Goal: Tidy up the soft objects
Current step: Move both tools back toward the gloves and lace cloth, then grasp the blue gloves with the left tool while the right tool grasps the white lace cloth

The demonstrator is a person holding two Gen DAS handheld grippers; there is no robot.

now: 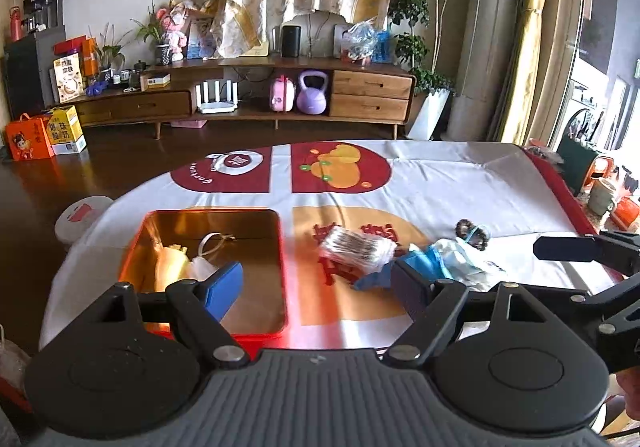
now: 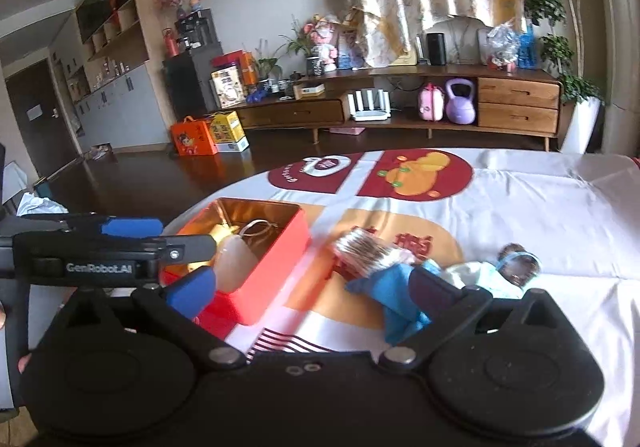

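A red tin box with a gold inside sits on the table at the left. It holds a pale yellow soft item and a white loop. Right of the box lie a clear plastic-wrapped bundle, a blue cloth, a pale blue-white garment and a dark hair tie. My left gripper is open and empty above the box's right edge. My right gripper is open and empty over the box and the blue cloth.
The table wears a white cloth with red and orange prints. The right gripper's arm shows in the left view's right edge; the left gripper shows in the right view's left edge. A wooden TV cabinet stands beyond the floor.
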